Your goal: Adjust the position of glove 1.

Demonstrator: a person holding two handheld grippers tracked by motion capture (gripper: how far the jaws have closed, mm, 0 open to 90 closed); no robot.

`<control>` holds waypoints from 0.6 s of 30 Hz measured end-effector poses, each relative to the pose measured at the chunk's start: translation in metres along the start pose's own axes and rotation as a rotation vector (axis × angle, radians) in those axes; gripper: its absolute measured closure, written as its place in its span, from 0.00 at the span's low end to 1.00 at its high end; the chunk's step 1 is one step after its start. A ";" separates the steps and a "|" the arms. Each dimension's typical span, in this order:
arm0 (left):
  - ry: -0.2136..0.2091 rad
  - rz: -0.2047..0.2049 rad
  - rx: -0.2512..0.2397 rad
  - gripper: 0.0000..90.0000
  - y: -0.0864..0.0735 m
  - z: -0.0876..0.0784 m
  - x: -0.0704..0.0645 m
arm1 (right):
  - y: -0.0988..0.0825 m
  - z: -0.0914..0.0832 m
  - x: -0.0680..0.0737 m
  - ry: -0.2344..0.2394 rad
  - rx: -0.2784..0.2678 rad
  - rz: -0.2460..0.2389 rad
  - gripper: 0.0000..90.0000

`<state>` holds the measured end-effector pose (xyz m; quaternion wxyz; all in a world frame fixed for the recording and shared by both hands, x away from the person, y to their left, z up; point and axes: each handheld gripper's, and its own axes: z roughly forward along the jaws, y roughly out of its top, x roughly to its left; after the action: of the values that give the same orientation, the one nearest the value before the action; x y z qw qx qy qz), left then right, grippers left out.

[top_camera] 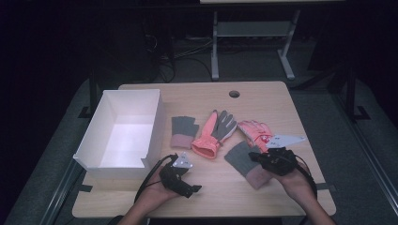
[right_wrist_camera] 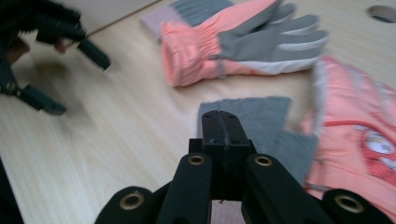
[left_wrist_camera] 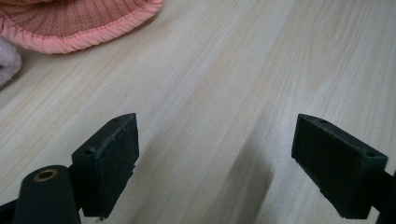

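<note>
Grey glove (top_camera: 245, 161) | R tool (top_camera: 254, 155) clenched, over it | L tool (top_camera: 194, 189) released, low on table (top_camera: 220, 192)

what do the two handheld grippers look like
Both are black. The left gripper has two blocky, flat-faced jaws, a brass-ringed hole and a trailing black cable. The right gripper shows brass-ringed holes too. Each carries a grey three-cornered plate on top.
</note>
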<state>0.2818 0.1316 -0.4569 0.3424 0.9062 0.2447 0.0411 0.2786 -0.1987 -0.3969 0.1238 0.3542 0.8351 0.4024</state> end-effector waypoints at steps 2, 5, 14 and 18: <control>0.000 0.006 0.007 0.16 0.000 0.000 0.000 | -0.001 0.004 0.002 -0.002 0.007 -0.013 1.00; 0.000 0.006 0.007 0.16 -0.001 -0.001 0.000 | -0.005 0.003 -0.002 -0.019 0.022 -0.013 1.00; -0.002 0.008 0.020 0.19 -0.001 -0.002 0.001 | -0.038 -0.009 -0.015 -0.079 0.086 -0.033 1.00; 0.000 0.011 0.025 0.19 -0.001 -0.001 0.002 | -0.043 -0.006 -0.021 -0.115 0.127 -0.047 1.00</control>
<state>0.2825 0.1340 -0.4570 0.3306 0.9118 0.2403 0.0400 0.2694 -0.2348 -0.4270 0.1581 0.3640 0.8586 0.3245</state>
